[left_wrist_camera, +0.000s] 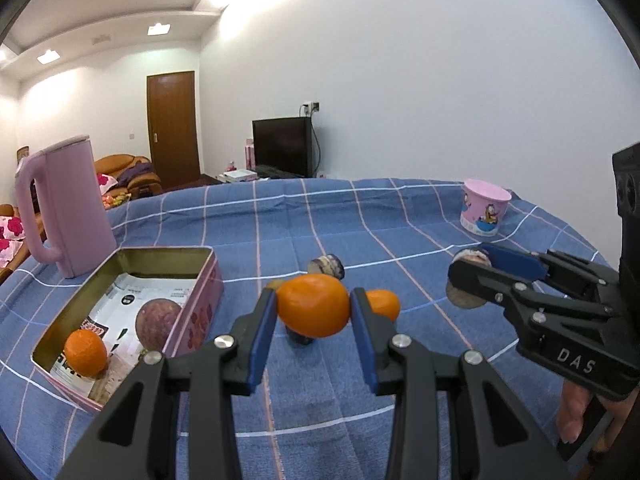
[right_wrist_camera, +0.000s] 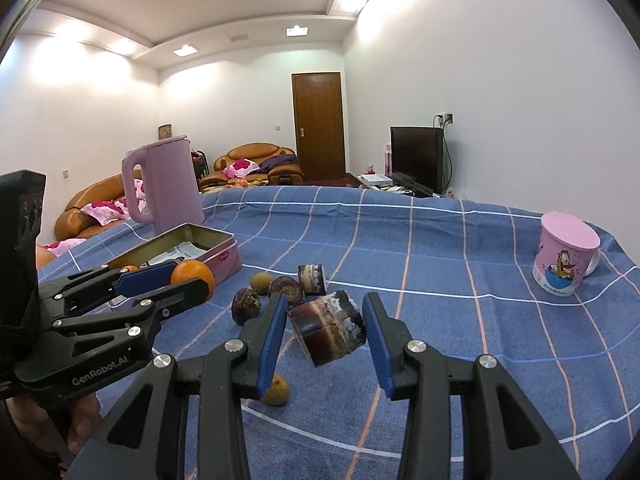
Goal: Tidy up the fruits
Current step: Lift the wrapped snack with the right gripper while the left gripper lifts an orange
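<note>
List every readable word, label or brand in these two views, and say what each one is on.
"DAS" on the right gripper body, in the left wrist view.
"GenRobot.AI" on the left gripper body, in the right wrist view.
Printed paper inside the pink tin: too blurred to read.
Print on the pink cartoon cup: too small to read.
</note>
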### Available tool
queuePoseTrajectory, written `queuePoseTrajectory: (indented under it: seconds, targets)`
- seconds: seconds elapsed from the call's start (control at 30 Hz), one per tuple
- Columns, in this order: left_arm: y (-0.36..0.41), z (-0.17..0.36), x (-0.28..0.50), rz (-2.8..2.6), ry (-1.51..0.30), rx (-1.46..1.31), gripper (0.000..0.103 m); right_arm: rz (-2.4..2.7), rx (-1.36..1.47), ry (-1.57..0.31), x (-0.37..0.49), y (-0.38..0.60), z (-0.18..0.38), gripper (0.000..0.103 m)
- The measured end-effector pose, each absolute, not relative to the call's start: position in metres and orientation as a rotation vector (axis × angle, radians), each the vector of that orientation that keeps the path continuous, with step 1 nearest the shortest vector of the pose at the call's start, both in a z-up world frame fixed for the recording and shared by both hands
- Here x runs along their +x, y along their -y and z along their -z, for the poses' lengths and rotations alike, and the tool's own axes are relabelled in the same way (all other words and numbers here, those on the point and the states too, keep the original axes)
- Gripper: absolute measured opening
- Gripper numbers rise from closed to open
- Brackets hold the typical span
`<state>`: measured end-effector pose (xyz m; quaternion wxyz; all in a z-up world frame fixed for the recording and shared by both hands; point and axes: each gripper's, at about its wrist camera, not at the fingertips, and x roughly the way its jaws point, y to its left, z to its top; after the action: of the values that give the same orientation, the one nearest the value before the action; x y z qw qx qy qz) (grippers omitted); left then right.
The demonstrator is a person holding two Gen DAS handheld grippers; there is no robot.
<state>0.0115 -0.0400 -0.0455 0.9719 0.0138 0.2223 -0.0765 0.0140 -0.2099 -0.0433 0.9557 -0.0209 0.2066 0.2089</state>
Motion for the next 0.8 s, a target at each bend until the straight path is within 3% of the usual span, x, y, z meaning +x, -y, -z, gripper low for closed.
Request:
queuePoseTrajectory:
  seconds: [0.8]
  targets:
    - [0.04,0.039,-0.005,0.14,-0.362,0.034,0.039,-0.429,-0.052,-0.344,0.001,0.211,0.039,0.042]
